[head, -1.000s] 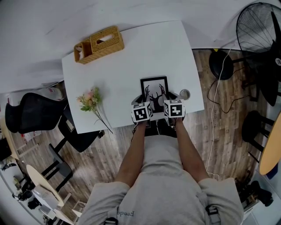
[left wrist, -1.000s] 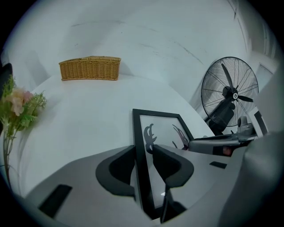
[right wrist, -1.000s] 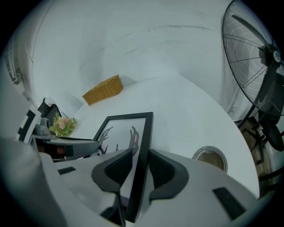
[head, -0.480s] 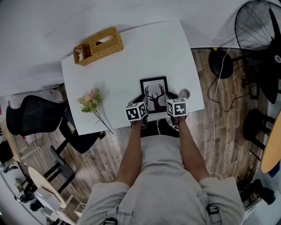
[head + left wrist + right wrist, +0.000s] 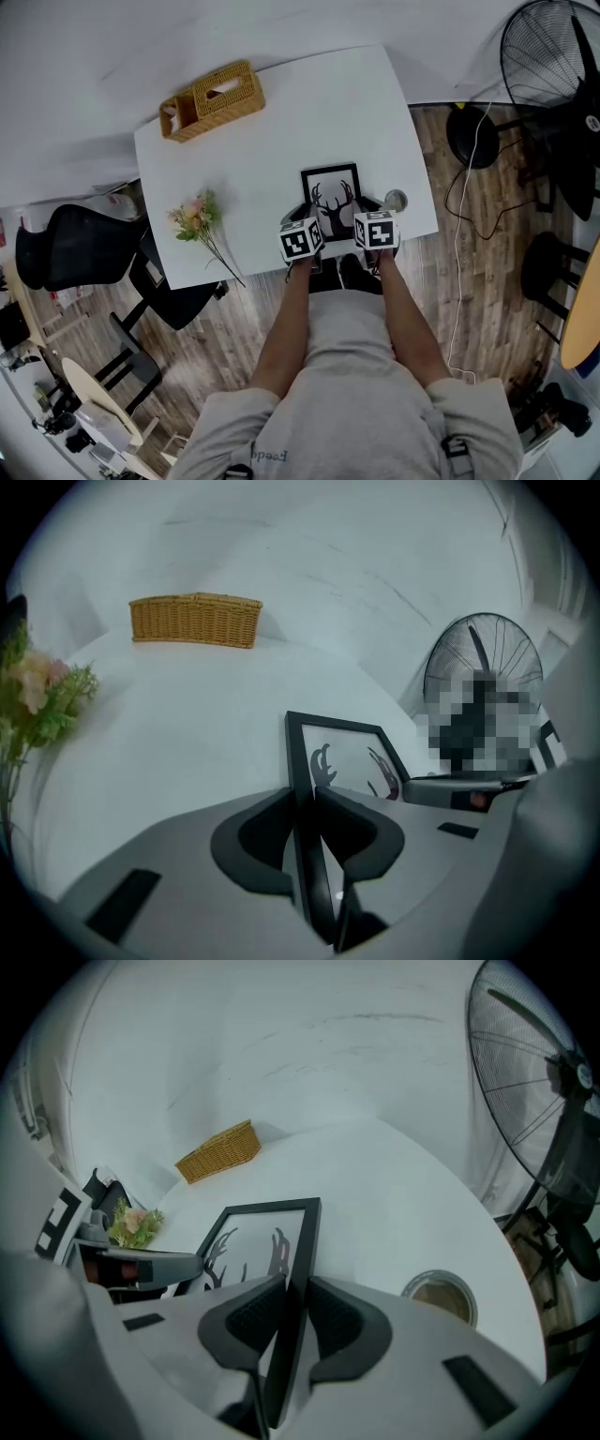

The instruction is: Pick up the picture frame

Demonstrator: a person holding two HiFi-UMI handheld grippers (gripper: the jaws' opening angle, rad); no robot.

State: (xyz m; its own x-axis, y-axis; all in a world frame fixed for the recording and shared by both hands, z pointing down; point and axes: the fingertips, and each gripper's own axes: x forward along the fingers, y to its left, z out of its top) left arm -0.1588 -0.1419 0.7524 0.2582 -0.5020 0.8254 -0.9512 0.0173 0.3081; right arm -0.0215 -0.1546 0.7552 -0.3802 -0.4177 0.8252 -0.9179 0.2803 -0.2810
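At the white table's [image 5: 281,122] near edge, the picture frame [image 5: 330,192] is being pinched by its side rails, left gripper [image 5: 305,829] and right gripper [image 5: 292,1324] jaws having just been closing on them.

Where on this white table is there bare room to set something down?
The widest bare patch lies between the wicker basket, the picture frame and the far right corner of the table. A narrower strip runs between the flowers and the frame. The near edge is crowded: frame, small round container.
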